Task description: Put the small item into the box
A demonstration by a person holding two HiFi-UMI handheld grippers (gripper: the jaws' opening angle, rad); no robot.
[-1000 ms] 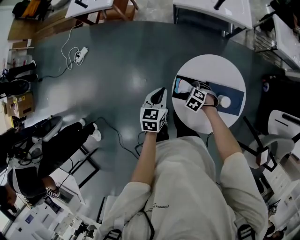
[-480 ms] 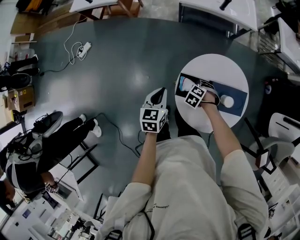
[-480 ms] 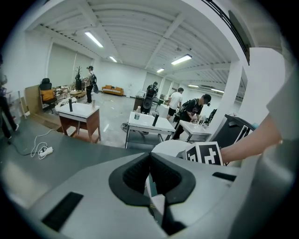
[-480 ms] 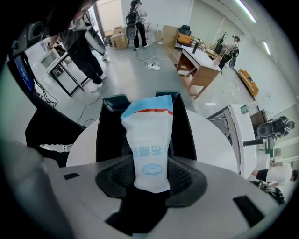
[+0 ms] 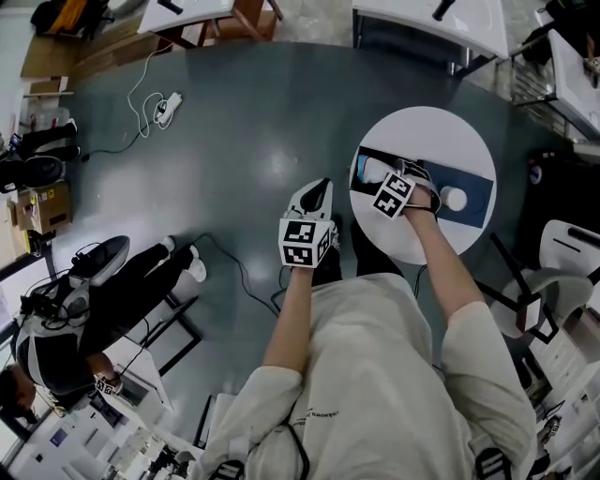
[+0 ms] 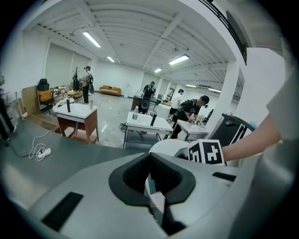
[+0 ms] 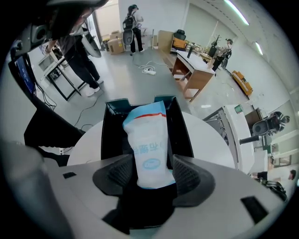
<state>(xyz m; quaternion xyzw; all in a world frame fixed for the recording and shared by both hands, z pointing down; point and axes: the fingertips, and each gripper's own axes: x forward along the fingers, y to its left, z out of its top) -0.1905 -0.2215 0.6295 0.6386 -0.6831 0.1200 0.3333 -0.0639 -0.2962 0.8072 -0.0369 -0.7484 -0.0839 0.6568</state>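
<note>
A white packet with blue print [image 7: 147,140] stands on end between the jaws of my right gripper [image 7: 149,173], over a black open box [image 7: 183,130]. The jaws are opening, and a thin gap shows at the right pad. In the head view the box [image 5: 472,190] lies on a round white table [image 5: 422,131]. My right gripper [image 5: 384,178] is over the box's left end, where the packet [image 5: 371,170] shows. A white round item [image 5: 456,199] lies in the box's right part. My left gripper [image 5: 320,186] hangs shut and empty over the floor, left of the table.
Dark grey floor surrounds the table, with a cable and power strip [image 5: 165,107] at the far left. White desks [image 5: 431,19] stand beyond the table, and a chair [image 5: 567,253] stands at its right. People and desks [image 6: 145,122] fill the room further back.
My right gripper has stayed over the box's left end with the packet between its jaws. The left gripper has not moved.
</note>
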